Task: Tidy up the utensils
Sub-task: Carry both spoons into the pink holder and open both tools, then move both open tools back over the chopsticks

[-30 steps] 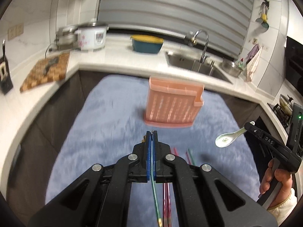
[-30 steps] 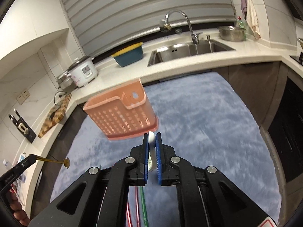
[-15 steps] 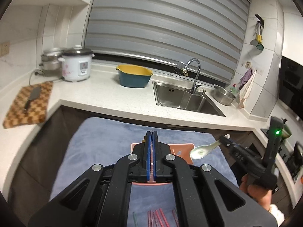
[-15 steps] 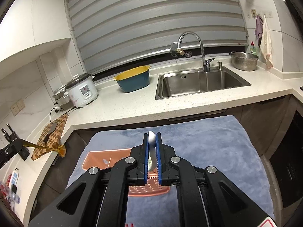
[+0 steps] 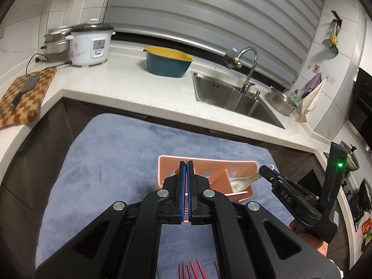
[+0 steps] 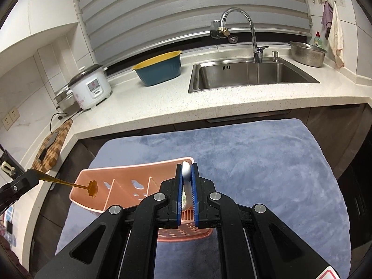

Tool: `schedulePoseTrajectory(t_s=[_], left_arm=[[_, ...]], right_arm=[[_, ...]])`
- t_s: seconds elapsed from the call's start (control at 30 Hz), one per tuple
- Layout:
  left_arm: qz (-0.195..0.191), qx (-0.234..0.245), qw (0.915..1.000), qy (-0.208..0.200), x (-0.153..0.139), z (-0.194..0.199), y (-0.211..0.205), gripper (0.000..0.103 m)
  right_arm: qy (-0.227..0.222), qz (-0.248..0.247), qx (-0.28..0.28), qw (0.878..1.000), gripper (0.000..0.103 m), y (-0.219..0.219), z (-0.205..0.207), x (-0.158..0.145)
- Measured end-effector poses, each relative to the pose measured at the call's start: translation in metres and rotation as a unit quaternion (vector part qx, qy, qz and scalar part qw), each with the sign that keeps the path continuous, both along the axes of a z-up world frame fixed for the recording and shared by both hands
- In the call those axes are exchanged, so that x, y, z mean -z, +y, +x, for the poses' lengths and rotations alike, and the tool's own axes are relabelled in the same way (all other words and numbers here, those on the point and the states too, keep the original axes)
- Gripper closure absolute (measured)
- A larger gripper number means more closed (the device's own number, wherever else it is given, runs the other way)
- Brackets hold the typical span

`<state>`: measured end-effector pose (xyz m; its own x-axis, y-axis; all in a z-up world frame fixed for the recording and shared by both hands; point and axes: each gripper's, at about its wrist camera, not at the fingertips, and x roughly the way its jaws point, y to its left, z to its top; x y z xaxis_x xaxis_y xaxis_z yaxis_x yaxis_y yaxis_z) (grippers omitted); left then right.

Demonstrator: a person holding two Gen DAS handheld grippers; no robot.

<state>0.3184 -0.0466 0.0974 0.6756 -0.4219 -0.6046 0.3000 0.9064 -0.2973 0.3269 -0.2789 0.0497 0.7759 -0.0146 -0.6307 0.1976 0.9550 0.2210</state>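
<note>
A pink slotted utensil caddy stands on the blue mat. My right gripper is shut on a white ceramic spoon; the spoon's bowl hangs over the caddy's right compartment. My left gripper is shut on a thin amber utensil with a flower-shaped end, held over the caddy's left end. In the left wrist view that utensil is hidden between the jaws.
Several red chopsticks and a green one lie on the blue mat near me. Behind are the counter, a sink, a blue and yellow basin, a rice cooker and a cutting board.
Both grippers have tilted back down and moved over the caddy. The spoon's bowl has dropped into the caddy's right compartment and the amber utensil has come over its left end.
</note>
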Motion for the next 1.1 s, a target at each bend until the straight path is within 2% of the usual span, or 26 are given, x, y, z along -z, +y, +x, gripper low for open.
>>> schedulePoseTrajectory(t_s=[0.17,0.3,0.37,0.47,0.5,0.7,0.83,0.93,1.1], left_arm=[[0.007,-0.004,0.9998,0.016,0.014,0.006,0.0,0.102],[0.009,-0.01,0.9997,0.018,0.017,0.007,0.001,0.098],[0.014,-0.02,0.9996,0.018,0.017,0.005,0.002,0.082],[0.014,-0.026,0.9995,0.009,0.013,0.0,0.006,0.066],[0.016,-0.029,0.9994,0.003,0.011,-0.004,0.008,0.064],[0.036,-0.032,0.9986,-0.023,0.002,-0.037,0.02,0.049],[0.052,-0.039,0.9976,-0.026,0.014,-0.076,0.037,0.041],[0.075,-0.048,0.9959,-0.014,0.032,-0.105,0.046,0.04],[0.094,-0.051,0.9939,0.028,0.074,-0.153,0.062,0.035]], right_arm=[[0.012,0.001,-0.001,1.0,0.095,-0.001,0.003,0.011],[0.002,-0.006,0.002,1.0,0.092,0.0,0.001,0.01],[-0.002,-0.005,0.002,1.0,0.089,0.0,-0.001,0.008],[-0.012,0.0,0.004,1.0,0.084,-0.001,-0.012,0.001],[-0.016,0.001,0.004,1.0,0.082,-0.001,-0.017,-0.003],[-0.032,0.008,0.005,0.999,0.075,-0.003,-0.064,-0.019],[-0.027,-0.001,0.005,1.0,0.072,-0.001,-0.108,-0.014],[-0.009,-0.018,0.001,1.0,0.07,0.005,-0.145,0.0],[0.044,-0.012,-0.009,0.999,0.068,0.017,-0.206,0.044]])
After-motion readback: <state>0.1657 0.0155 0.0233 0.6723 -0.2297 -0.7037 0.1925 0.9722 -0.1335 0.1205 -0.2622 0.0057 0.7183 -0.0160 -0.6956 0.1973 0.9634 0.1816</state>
